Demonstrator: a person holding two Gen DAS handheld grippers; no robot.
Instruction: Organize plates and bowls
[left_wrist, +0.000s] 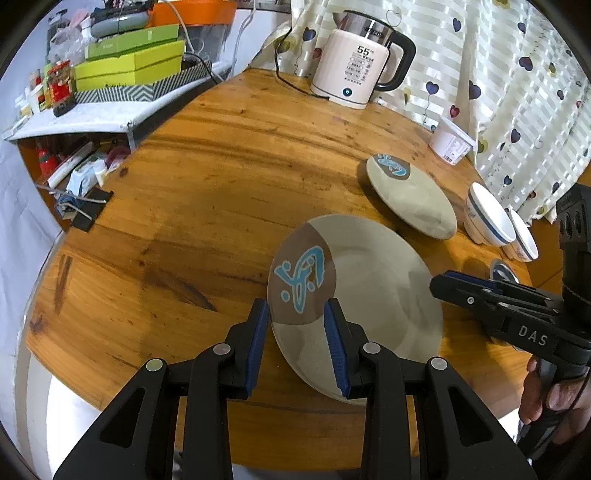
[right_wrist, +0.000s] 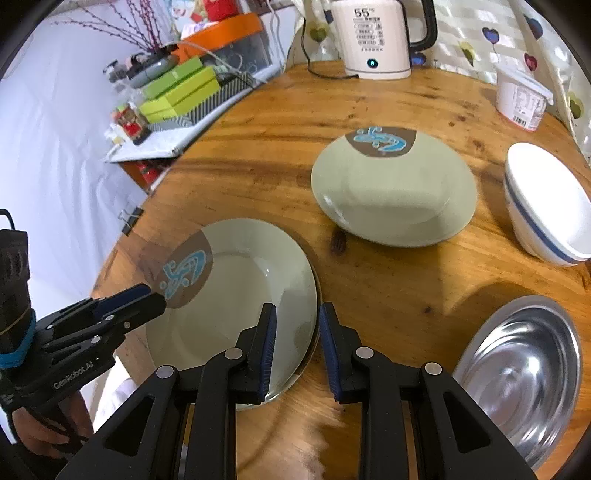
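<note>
A white electric kettle (left_wrist: 356, 70) with a black handle stands at the far edge of the round wooden worktop (left_wrist: 207, 177), its black cord (left_wrist: 291, 79) trailing across the wood. A white plastic tub (left_wrist: 451, 141) sits near the heart-patterned curtain (left_wrist: 517, 92). On a side shelf (left_wrist: 85, 118) lie stacked green boxes (left_wrist: 129, 62), an orange-rimmed container (left_wrist: 195, 14) and small jars (left_wrist: 59, 83).

Grey-green plate (right_wrist: 251, 295) with brown patch, blue motif; white bowl (right_wrist: 546, 210), blue band.
</note>
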